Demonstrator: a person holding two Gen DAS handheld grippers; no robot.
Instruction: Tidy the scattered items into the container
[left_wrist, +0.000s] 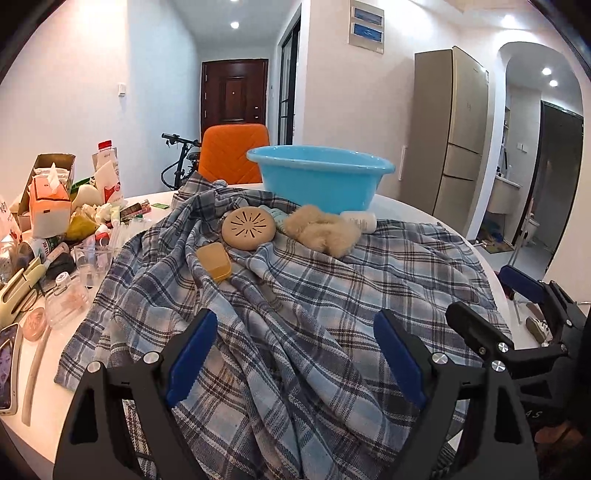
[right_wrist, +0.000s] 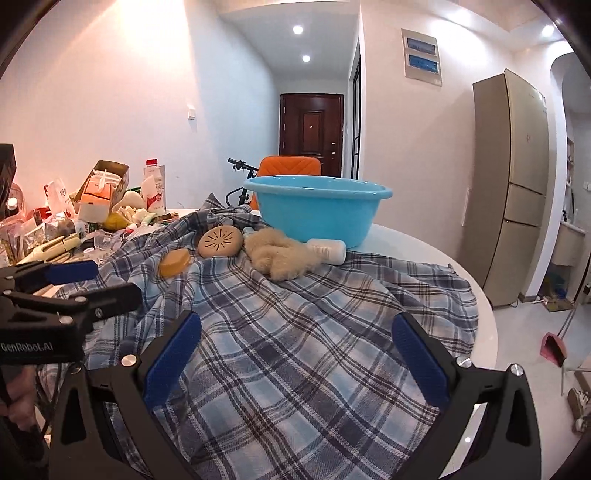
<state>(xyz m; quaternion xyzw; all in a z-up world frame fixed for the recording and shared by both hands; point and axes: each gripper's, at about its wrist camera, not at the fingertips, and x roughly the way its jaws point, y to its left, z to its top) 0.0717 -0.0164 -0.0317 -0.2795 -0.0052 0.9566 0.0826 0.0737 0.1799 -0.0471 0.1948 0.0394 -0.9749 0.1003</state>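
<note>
A blue plastic basin (left_wrist: 319, 177) (right_wrist: 317, 210) stands at the far side of a plaid cloth (left_wrist: 295, 314) (right_wrist: 295, 325). In front of it lie a round tan disc (left_wrist: 248, 228) (right_wrist: 220, 241), a yellow-tan block (left_wrist: 214, 262) (right_wrist: 174, 263), a fluffy beige piece (left_wrist: 321, 230) (right_wrist: 279, 254), a white bottle on its side (left_wrist: 360, 220) (right_wrist: 328, 250) and a pale teal item (left_wrist: 275, 216). My left gripper (left_wrist: 295, 350) is open and empty above the near cloth. My right gripper (right_wrist: 295, 354) is open and empty too, beside it.
A heap of clutter (left_wrist: 55, 229) (right_wrist: 74, 221) fills the table's left: tissue box, milk bottle, plastic cups, a phone (left_wrist: 9, 369). An orange chair (left_wrist: 234, 153) stands behind the table. The round table's edge (right_wrist: 484, 314) curves on the right, with floor beyond.
</note>
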